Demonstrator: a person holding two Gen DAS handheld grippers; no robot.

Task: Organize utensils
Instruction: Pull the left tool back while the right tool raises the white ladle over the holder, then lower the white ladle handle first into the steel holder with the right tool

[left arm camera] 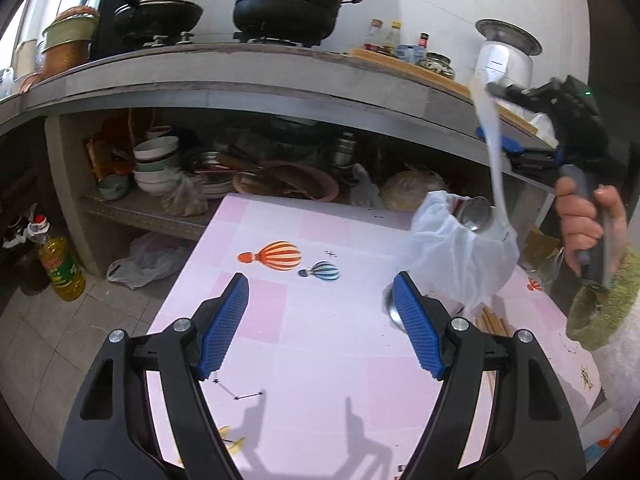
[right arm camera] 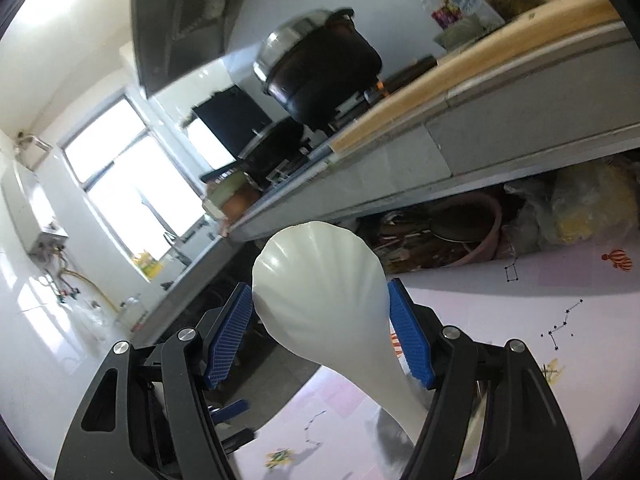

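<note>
White spoon (right arm camera: 320, 300): scalloped head between the right gripper (right arm camera: 320, 332) pads, lifted above the table (left arm camera: 320, 360).
Bag-lined container (left arm camera: 460, 248): on the table, holds a metal ladle (left arm camera: 476, 214).
Left gripper (left arm camera: 320, 328): jaws wide, empty.
Chopsticks (left arm camera: 492, 322): beside the container.

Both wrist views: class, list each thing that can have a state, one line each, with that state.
Left gripper: open, empty, above the table.
Right gripper: shut on the white spoon.
White spoon: its lower end is in the bag-lined container.
Large pot: lidded, on the stove.
</note>
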